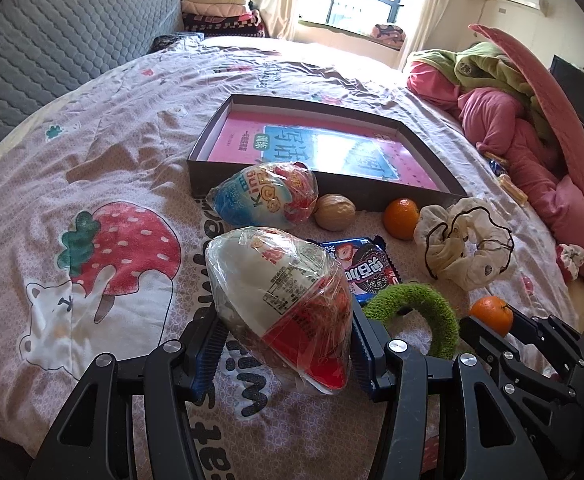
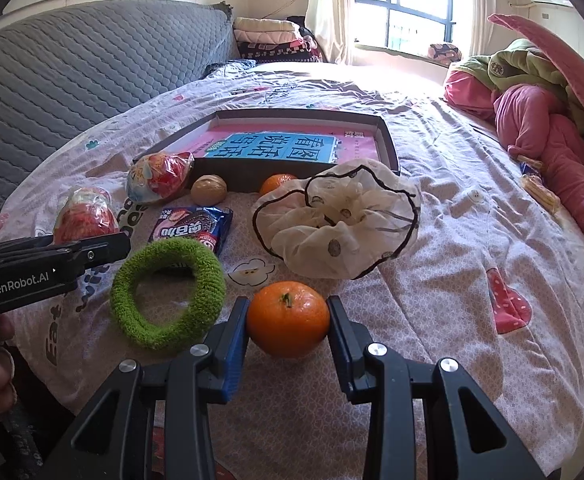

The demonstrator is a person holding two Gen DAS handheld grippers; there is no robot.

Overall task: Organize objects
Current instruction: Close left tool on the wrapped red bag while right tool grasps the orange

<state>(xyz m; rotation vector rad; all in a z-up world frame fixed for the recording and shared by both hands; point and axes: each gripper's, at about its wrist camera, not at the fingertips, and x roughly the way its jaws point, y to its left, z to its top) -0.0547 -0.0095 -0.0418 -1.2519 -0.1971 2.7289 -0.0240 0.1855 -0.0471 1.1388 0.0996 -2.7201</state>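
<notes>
Both grips loaded: left fingers (image 1: 284,344) hold wrapped snack (image 1: 280,300), right fingers (image 2: 288,320) clamp tangerine (image 2: 288,320); box (image 1: 431,128) dead ahead.

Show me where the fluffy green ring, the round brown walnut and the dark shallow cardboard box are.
fluffy green ring (image 2: 206,280): right wrist view, on its right side.
round brown walnut (image 2: 208,189): right wrist view, on its shell middle.
dark shallow cardboard box (image 1: 252,174): left wrist view, on its near wall.

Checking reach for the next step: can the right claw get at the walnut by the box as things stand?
Probably not right away. The right claw is closed on an orange, so it is occupied. The walnut lies in the open beyond the green ring and snack packet, not covered by either.
</notes>
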